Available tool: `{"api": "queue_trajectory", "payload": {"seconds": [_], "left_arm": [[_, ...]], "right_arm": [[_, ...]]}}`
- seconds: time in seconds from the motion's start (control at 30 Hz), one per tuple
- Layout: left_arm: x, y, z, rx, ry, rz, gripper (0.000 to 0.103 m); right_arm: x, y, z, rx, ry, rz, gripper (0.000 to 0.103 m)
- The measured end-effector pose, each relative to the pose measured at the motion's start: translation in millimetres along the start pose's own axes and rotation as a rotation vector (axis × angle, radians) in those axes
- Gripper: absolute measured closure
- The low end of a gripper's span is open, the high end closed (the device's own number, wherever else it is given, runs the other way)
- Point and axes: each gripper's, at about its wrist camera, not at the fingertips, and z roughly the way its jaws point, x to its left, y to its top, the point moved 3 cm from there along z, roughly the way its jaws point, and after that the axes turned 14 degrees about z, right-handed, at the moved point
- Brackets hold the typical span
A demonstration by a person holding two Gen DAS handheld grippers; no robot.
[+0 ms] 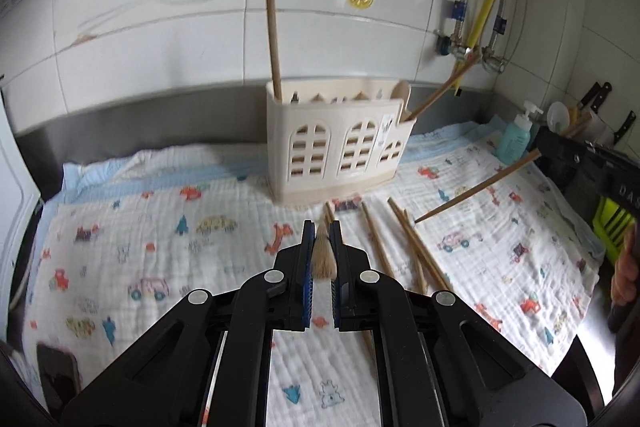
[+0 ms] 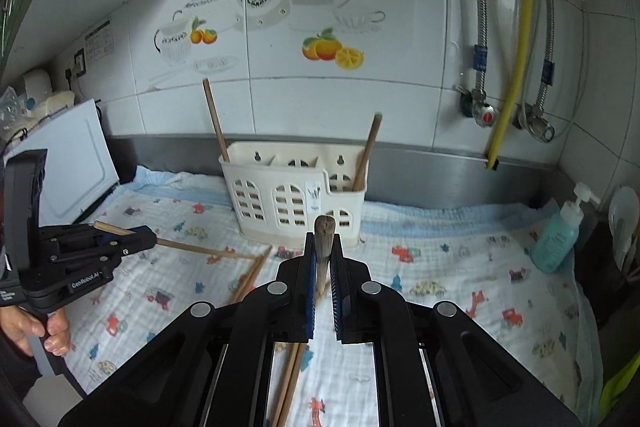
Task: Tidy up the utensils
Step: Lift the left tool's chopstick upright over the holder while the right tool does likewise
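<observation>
my left gripper (image 1: 323,227) is clamped on one wooden chopstick (image 1: 323,251), seen end-on between the blue pads in its own view; from the right wrist view the same stick (image 2: 200,249) runs out sideways from that gripper (image 2: 146,237), lifted clear of the cloth. my right gripper (image 2: 323,239) is likewise closed on a second chopstick (image 2: 323,239), which pokes up toward the camera between its fingers; in the left view that stick (image 1: 476,189) slants down from the right with its tip near the loose ones.

the cream utensil holder (image 1: 340,151) with arched cut-outs stands upright on the patterned cloth (image 1: 160,227) that covers the worktop, close to the tiled wall (image 1: 160,47). one chopstick (image 1: 274,43) stands in its left compartment, and another (image 1: 440,93) leans out of the right one.

several loose chopsticks (image 1: 412,247) lie scattered on the cloth in front of the holder, some crossing one another. a teal pump bottle (image 1: 516,139) stands at the far right, well apart from the holder. my left hand (image 2: 48,331) shows wrapped round the handle.
</observation>
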Motion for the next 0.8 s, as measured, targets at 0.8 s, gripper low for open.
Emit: {"api": "queue_trajectory", "payload": {"seconds": [0.8], "left_arm": [[12, 160, -45, -0.242, 0.049, 0.108, 0.097]], "right_arm": [[23, 131, 11, -0.052, 0.026, -0.087, 0.097]]}}
